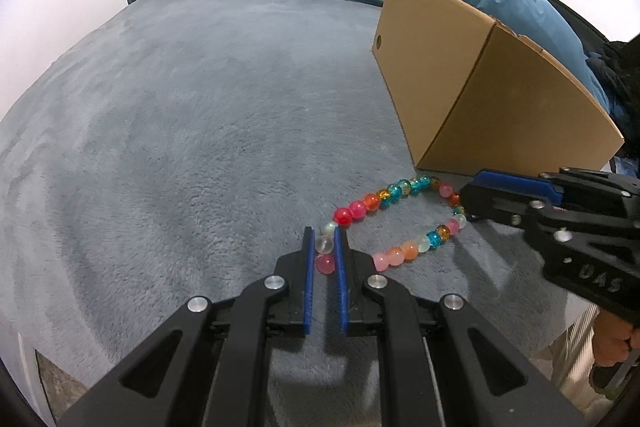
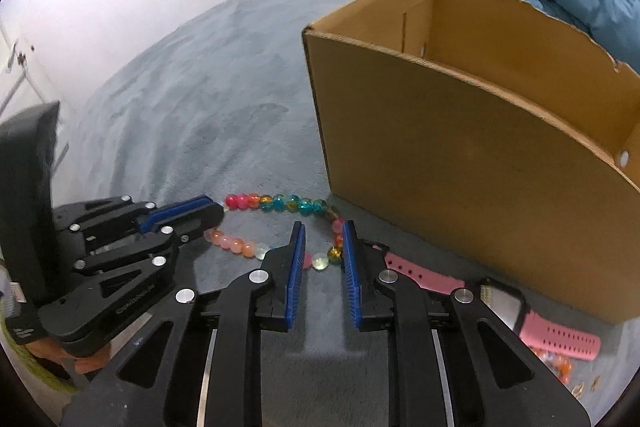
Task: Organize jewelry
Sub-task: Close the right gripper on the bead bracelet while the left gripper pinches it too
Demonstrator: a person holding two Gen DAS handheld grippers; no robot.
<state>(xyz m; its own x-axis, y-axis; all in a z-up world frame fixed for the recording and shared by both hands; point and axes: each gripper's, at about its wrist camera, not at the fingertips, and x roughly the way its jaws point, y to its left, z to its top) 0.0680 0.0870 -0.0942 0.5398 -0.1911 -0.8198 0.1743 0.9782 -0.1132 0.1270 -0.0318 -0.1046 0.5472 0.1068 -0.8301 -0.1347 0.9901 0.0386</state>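
- Left wrist view: closed-looking side of cardboard box (image 1: 480,95) on grey bed (image 1: 180,147); left gripper (image 1: 325,245) fingers clamped on bead necklace (image 1: 396,193) beside box.
- Right wrist view: box interior bare where visible; right gripper (image 2: 323,247) fingers narrow, astride beads, contact unclear; pink watch (image 2: 556,337) nearby.

The box (image 1: 492,95) floor is hidden behind its near wall in both views; its contents cannot be determined. In the right wrist view, the watch (image 2: 560,337) is partly covered by the right gripper (image 2: 323,247) at 5 o'clock, so its face is only partly visible. Small beads (image 2: 554,361) and gold items (image 2: 580,389) near the 4 o'clock edge are too blurred to identify. Whether the pads press the necklace (image 2: 288,203) cannot be determined. The person's hand (image 1: 614,343) is cut off at the 4 o'clock edge of the left wrist view.
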